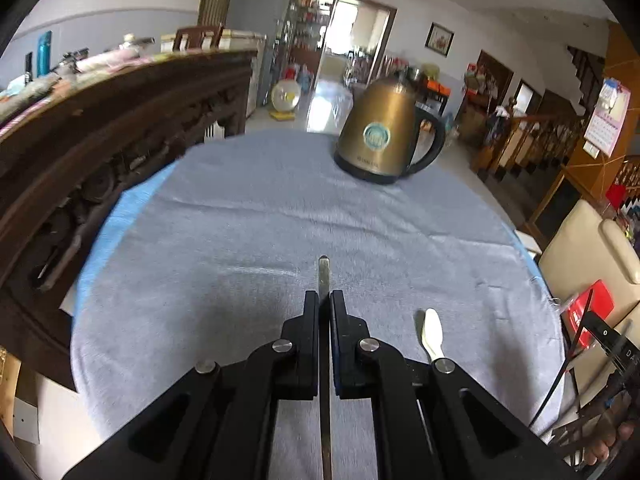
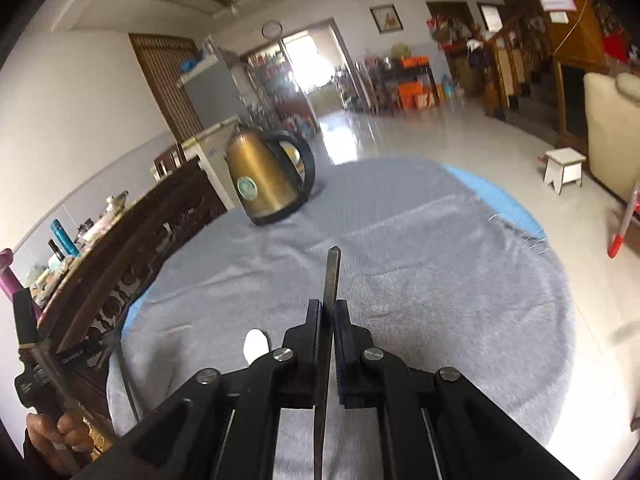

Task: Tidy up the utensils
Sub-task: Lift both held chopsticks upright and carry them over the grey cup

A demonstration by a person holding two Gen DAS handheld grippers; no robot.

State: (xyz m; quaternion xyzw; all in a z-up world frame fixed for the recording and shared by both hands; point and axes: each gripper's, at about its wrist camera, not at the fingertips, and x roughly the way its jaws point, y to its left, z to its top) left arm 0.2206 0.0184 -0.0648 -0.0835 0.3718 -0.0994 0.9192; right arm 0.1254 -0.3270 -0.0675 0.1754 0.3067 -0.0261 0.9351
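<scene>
Both claws are clamped down tight, each on its own thin metal utensil handle: left claw [image 1: 324, 300] pinching one handle [image 1: 323, 276], right claw [image 2: 329, 309] pinching another [image 2: 332, 276]. A white spoon [image 1: 432, 334] lies on the grey-clothed bench [image 1: 248, 216] just right of the left claw. Further back sits a gold kettle [image 1: 384, 132].

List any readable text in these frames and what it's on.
Nothing reads cleanly.
Kettle: round teal badge and a line of lettering near the base, both blurred.
Wall calendar: grid too small.
Other gripper's body: white letters, cut off at the edge.
</scene>
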